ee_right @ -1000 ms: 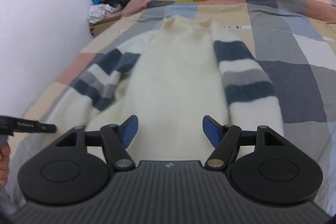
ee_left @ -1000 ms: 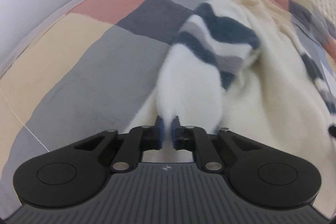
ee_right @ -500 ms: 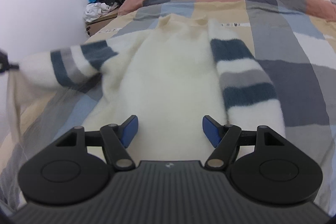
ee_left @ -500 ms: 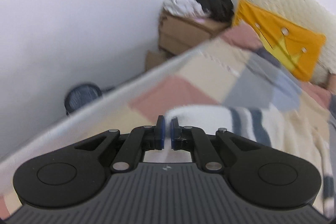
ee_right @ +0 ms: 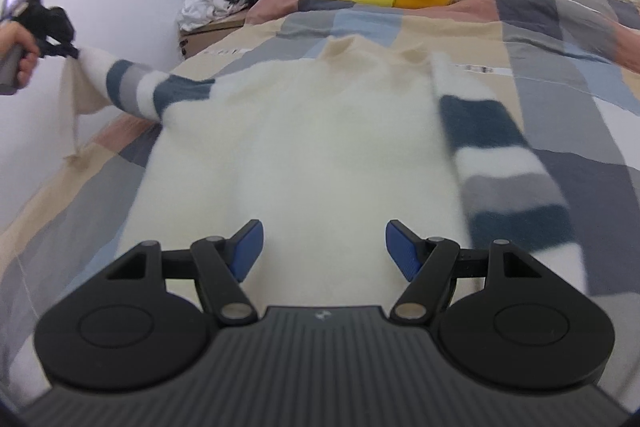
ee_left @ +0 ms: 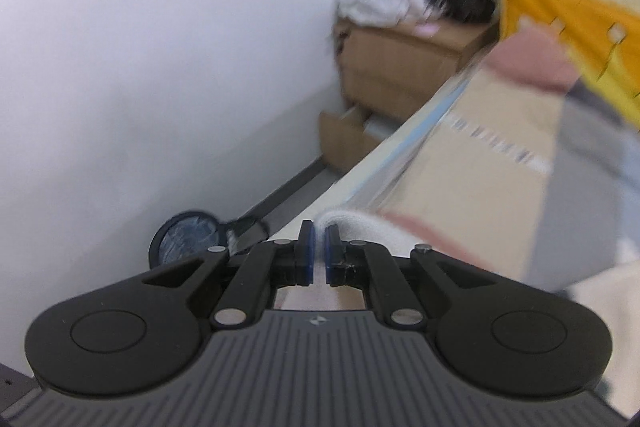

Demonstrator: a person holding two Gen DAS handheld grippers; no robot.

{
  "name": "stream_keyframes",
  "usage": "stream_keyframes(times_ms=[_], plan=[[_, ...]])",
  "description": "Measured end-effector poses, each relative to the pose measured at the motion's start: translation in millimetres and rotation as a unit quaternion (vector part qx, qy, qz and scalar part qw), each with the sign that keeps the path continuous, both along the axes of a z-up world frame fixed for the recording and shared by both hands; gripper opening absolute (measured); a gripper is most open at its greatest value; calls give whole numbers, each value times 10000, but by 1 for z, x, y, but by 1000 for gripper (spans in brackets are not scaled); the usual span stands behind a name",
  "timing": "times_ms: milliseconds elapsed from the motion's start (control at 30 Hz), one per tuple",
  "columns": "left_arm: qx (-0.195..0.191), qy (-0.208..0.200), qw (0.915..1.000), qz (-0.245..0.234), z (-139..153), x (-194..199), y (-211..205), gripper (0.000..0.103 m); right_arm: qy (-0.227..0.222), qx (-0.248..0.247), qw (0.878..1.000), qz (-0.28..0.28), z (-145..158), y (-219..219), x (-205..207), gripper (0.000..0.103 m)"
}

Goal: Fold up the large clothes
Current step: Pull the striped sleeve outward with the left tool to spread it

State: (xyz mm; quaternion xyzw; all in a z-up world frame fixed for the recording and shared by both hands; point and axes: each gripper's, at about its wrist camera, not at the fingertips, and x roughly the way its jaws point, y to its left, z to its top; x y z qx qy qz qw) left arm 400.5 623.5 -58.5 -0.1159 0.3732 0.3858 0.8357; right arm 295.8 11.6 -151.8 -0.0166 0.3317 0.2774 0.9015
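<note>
Each black two-finger gripper, left [ee_left: 318, 247] and right [ee_right: 324, 249], has blue ribbed finger pads [ee_right: 402, 251], silver pivot screws, round side discs and a grey ridged body bearing a small logo.

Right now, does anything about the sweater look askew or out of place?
Yes. The sweater lies unevenly: the left gripper holds one striped sleeve out past the bed's edge, off the quilt, while the other sleeve lies flat alongside the body. A thin cream flap dangles below the cuff.

Fuzzy knit sweater [ee_right: 304, 155], soft cotton patchwork quilt [ee_right: 580, 75], matt cardboard box [ee_left: 404, 67]
</note>
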Motion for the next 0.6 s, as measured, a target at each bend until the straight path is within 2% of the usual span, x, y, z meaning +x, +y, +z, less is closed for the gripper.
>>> stream_keyframes(times_ms=[133,267,400,500,567,600], plan=[[-90,351,9993,124,-63,12,26,6,202,-131,9997,105,-16,9,11,70],[-305,461,9983,209,-103,19,37,6,298,-338,9989,154,-29,14,15,70],[-197,637,9977,128,-118,22,27,7,246,-600,9975,264,-35,21,15,72],[24,821,9966,78,-113,22,14,7,219,-669,9971,297,-35,22,14,72],[41,802,9967,73,-102,19,9,10,234,-665,9971,292,-35,21,14,72],[32,856,9963,80,-97,17,5,17,229,-661,9971,296,-34,20,14,72]])
